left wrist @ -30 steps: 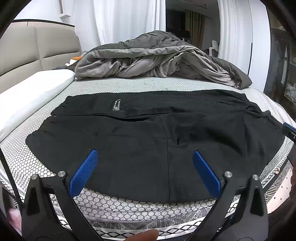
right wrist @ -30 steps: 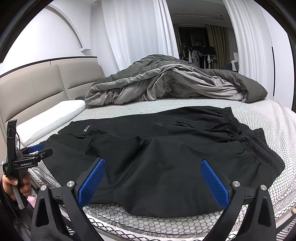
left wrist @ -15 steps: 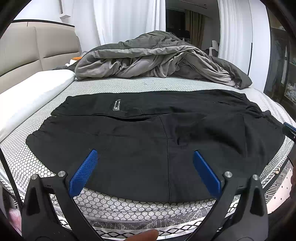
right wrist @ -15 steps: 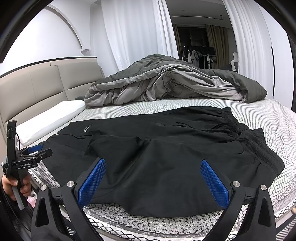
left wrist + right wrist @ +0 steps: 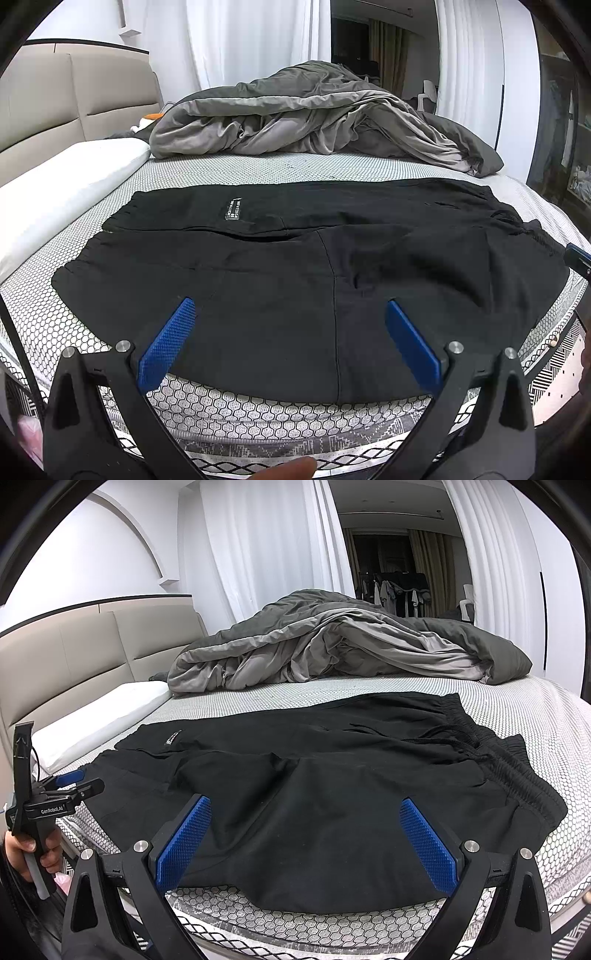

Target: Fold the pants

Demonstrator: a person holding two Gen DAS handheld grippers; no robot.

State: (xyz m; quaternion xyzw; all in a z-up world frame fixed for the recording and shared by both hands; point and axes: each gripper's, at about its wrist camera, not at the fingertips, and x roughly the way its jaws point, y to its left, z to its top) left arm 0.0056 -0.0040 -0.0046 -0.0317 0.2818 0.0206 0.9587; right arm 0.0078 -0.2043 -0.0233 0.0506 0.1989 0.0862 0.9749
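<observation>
Black pants (image 5: 295, 266) lie spread flat across the near part of the bed, waistband with drawstring at the right (image 5: 491, 753), leg ends at the left. A small white label (image 5: 233, 211) shows on the far leg. My left gripper (image 5: 290, 317) is open and empty, hovering above the pants' near edge. My right gripper (image 5: 304, 818) is open and empty too, above the near edge closer to the waistband. The left gripper also shows at the left edge of the right wrist view (image 5: 70, 786), held in a hand.
A crumpled grey duvet (image 5: 317, 118) lies across the far side of the bed. A white pillow (image 5: 62, 184) lies at the left by the beige headboard (image 5: 70, 96). The honeycomb-patterned mattress (image 5: 295, 410) edge runs just below both grippers.
</observation>
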